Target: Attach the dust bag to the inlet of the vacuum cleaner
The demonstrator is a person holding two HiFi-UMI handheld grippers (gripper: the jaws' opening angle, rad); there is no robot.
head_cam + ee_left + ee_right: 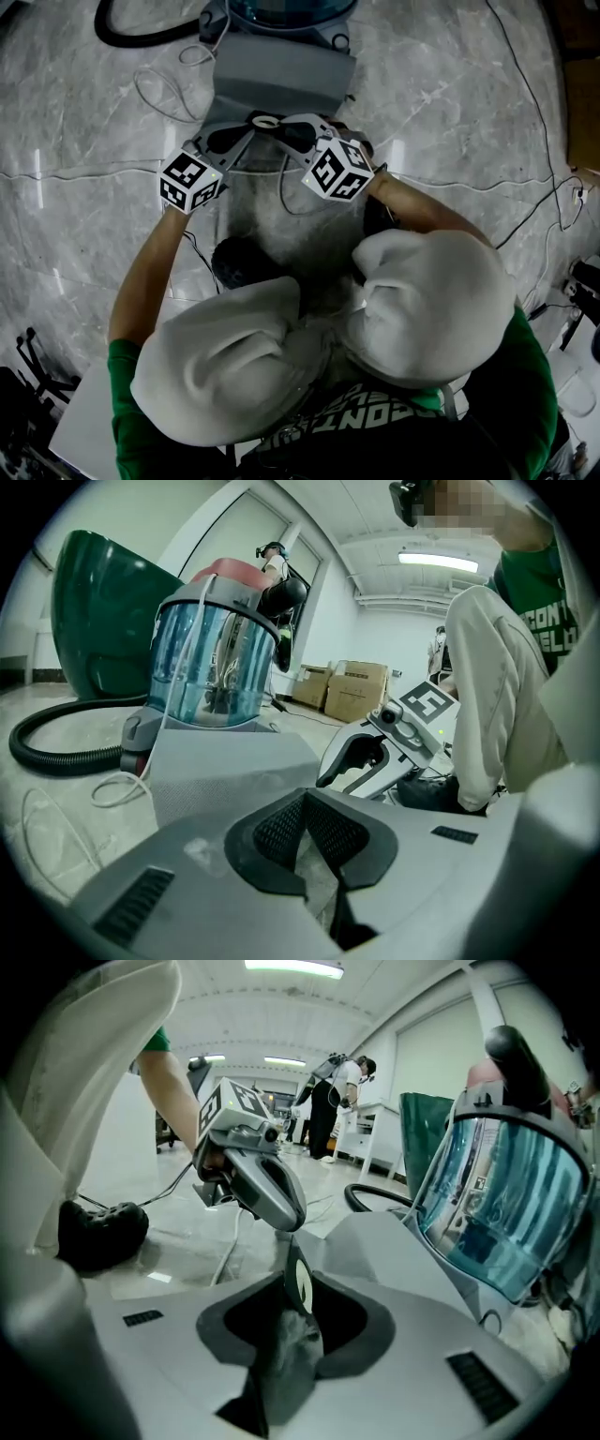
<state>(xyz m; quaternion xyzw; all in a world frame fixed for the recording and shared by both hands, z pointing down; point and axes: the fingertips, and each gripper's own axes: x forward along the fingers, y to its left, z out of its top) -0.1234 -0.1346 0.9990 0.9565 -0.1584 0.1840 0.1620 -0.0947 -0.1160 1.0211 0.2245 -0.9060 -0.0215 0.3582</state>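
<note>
Dust bag point(281, 75) clamped by left gripper point(246, 129) and right gripper point(292, 129) (jaws closed).

Person wore a green short-sleeved T-shirt point(525, 375) with white lettering point(375, 412) on its chest, off-white baggy trousers point(422, 300) below the T-shirt, and one dark shoe point(239, 262). Tools: left gripper point(246, 131) and right gripper point(292, 131) — grey moulded shells, black ribbed pads point(281, 832), a black-and-white square-marker cube point(190, 181) on each. Thin cables point(284, 192) ran back towards the T-shirt.
</note>
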